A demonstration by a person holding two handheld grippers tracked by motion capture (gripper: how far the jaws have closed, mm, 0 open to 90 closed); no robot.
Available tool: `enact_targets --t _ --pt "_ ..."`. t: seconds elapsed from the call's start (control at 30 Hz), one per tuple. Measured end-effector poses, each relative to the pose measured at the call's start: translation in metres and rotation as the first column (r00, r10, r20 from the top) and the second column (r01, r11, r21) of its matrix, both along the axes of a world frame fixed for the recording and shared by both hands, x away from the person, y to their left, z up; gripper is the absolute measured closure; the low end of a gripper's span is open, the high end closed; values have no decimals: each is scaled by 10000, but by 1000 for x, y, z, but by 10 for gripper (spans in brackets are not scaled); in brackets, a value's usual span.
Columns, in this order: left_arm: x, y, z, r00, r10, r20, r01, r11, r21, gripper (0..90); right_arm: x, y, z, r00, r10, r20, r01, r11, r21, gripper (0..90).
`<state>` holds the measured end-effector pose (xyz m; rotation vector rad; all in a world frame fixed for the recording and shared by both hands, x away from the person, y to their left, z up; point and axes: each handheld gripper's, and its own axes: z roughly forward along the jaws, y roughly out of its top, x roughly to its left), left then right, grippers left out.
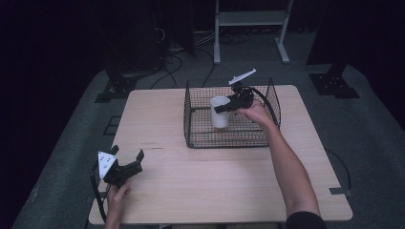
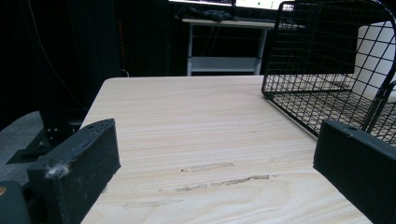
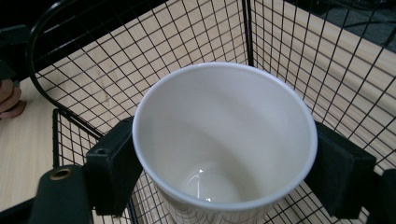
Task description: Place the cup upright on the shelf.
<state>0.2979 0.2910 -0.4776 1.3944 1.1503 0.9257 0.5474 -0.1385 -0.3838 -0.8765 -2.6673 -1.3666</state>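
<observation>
High view: right gripper (image 1: pixel 223 108) clamped across a white, smooth-walled empty cup (image 1: pixel 219 112), held upright inside the black wire-mesh basket (image 1: pixel 232 140), probably so it sits level on the basket floor. Left gripper (image 1: pixel 128 158) parked near the corner of the pale wooden table (image 1: pixel 200 176), well apart from the basket.

Left gripper view: jaws spread wide, nothing between, just bare tabletop.

Right gripper view: jaws pressed against opposite sides of the cup's rim, mesh all around.
</observation>
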Motion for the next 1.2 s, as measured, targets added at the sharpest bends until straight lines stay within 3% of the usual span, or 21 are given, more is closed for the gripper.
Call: enact_targets --t 0.27,1.2 --pt "0 0 0 10000 -9 -4 9 10000 8 0 1 -6 -10 9998 -211 -35 211 9997 -157 193" --pt "0 0 0 10000 -2 -3 2 10000 10 0 3 -4 -20 9993 -302 -239 289 9982 -535 192"
